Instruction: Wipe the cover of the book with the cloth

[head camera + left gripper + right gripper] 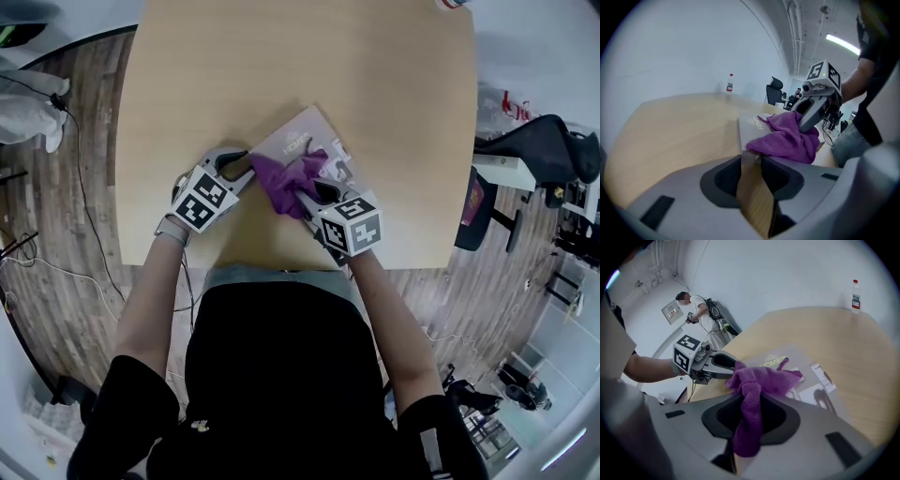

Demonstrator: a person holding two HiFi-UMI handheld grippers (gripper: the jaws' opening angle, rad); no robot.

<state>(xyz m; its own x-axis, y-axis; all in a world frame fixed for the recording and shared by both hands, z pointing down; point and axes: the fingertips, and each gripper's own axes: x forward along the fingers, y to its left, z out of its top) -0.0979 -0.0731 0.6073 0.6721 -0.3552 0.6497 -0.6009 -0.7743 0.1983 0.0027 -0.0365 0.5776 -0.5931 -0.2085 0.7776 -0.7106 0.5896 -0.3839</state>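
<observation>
The thin grey book with pale lettering [305, 139] is lying askew on the light wooden table [281, 56], near its front edge. The crumpled purple cloth [286, 178] is resting on the cover, and the right gripper [307, 192] is pinching one end of it between its jaws. The left gripper [246, 167] is sitting low at the book's left corner, its jaws spread and gripping nothing. The person's bare left forearm [155, 281] and right forearm [394, 309] are reaching forward and angling in toward the book.

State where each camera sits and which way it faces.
Head view: on the head, steeply down at the table; forearms, torso show.
Left gripper view: on left tool, facing right tool over the book; right arm shows.
Right gripper view: on right tool, facing left tool; left forearm shows.
Shared: both gripper views show the purple cloth and bottle.
</observation>
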